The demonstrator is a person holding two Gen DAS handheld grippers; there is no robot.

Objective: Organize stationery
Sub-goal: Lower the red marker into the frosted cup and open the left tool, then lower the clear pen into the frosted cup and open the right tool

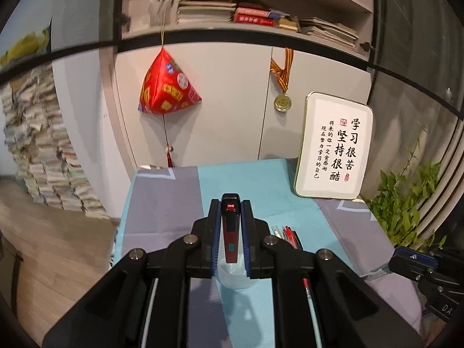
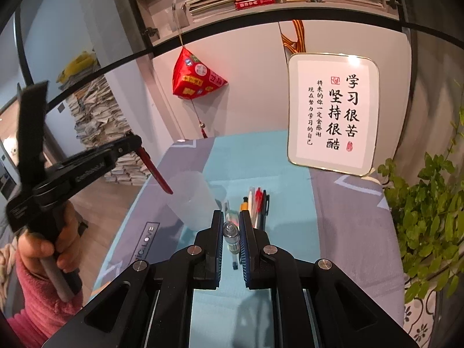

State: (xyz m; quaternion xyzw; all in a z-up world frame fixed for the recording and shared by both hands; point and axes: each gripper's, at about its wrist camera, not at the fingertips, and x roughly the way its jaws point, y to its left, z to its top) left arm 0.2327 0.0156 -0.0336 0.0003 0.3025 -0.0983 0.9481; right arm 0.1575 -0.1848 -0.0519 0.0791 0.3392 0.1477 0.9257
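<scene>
Pens: left fingers [image 1: 230, 217] clamp a red one [image 1: 231, 232], right fingers [image 2: 231, 223] a clear one [image 2: 231, 239], tips hidden.

The desk [image 2: 255, 156] wears a cloth of turquoise and grey blocks with pale line motifs. A dark red utility knife [image 1: 231, 232] sits in the black, blue-padded left gripper [image 1: 230, 203] above a frosted white cup [image 2: 192, 200]. The pens [image 2: 258, 206] are red, yellow, black and white; the hanging ornament [image 2: 195, 79] is red with patches.
</scene>
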